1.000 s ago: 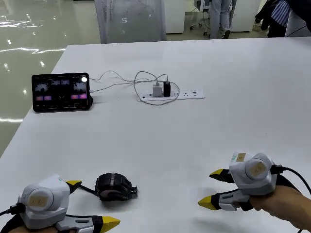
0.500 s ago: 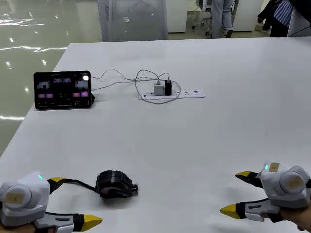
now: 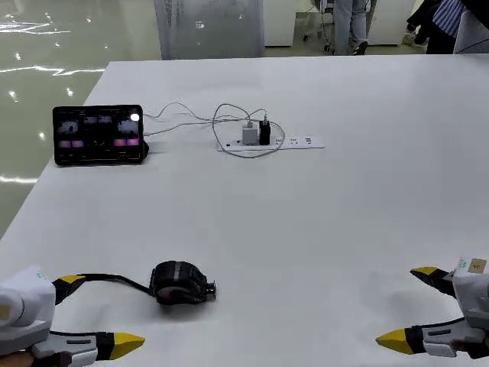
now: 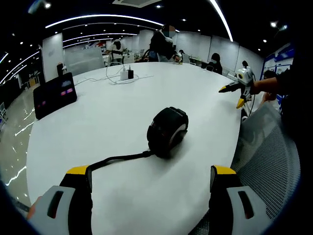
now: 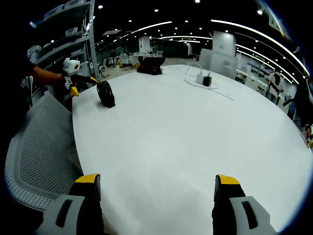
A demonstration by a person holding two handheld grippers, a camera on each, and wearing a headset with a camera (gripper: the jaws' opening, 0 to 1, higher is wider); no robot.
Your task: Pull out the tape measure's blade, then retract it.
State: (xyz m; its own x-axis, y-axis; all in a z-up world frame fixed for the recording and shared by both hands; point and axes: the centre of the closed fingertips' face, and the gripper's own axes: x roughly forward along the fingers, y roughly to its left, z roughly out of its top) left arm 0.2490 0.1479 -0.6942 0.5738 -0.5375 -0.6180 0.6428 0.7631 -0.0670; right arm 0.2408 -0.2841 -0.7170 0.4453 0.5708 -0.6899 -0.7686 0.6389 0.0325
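Lower left of the head view: my left gripper (image 3: 99,310), a rounded white housing with black jaws capped in yellow. Lower right: my right gripper (image 3: 409,306), with the same white shell and yellow-tipped black jaws, and a small tan label (image 3: 477,265) on top. In both gripper views the jaw bases are pale grey, each with a dark oblong slot. A dark sleeve (image 4: 282,81) shows at the right of the left gripper view.
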